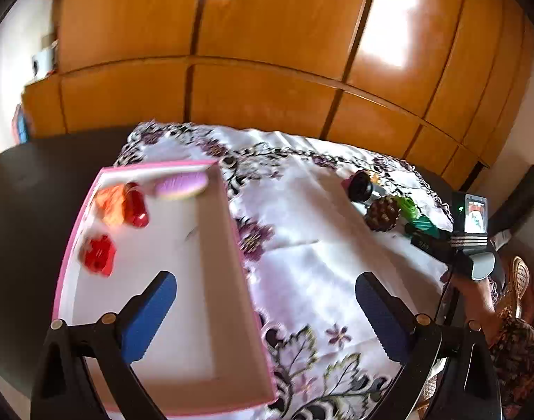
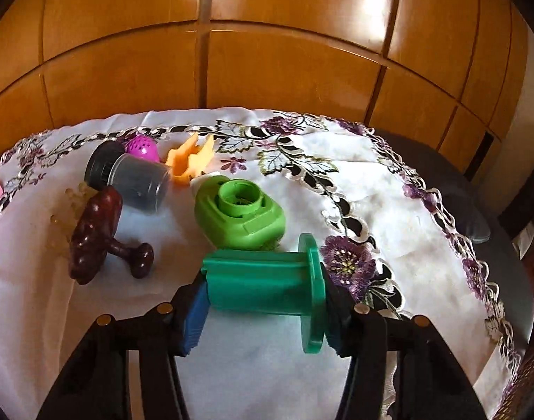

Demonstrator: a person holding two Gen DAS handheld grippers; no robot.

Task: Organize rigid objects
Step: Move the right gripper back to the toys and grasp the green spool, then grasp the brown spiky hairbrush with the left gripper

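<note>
Left view, left gripper [image 1: 265, 309]: wide open, nothing in it, over the pink tray's edge.
Left view, pink tray [image 1: 232, 231]: has a red block [image 1: 98, 254], a red bottle [image 1: 135, 204] and a purple brush [image 1: 181, 185].
Right view, right gripper [image 2: 263, 309]: squeezing the green spool [image 2: 267, 281] from both ends.
Right view, green spool: lying sideways on the flowered cloth [image 2: 389, 210], just beside the light green cap [image 2: 240, 215].

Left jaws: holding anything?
No. The left gripper stands wide open with only the pink tray and tablecloth beneath it.

dark green spool [image 2: 263, 285], lime green cap [image 2: 240, 218], purple-flowered white cloth [image 2: 389, 189], pink-rimmed tray [image 1: 228, 231].
</note>
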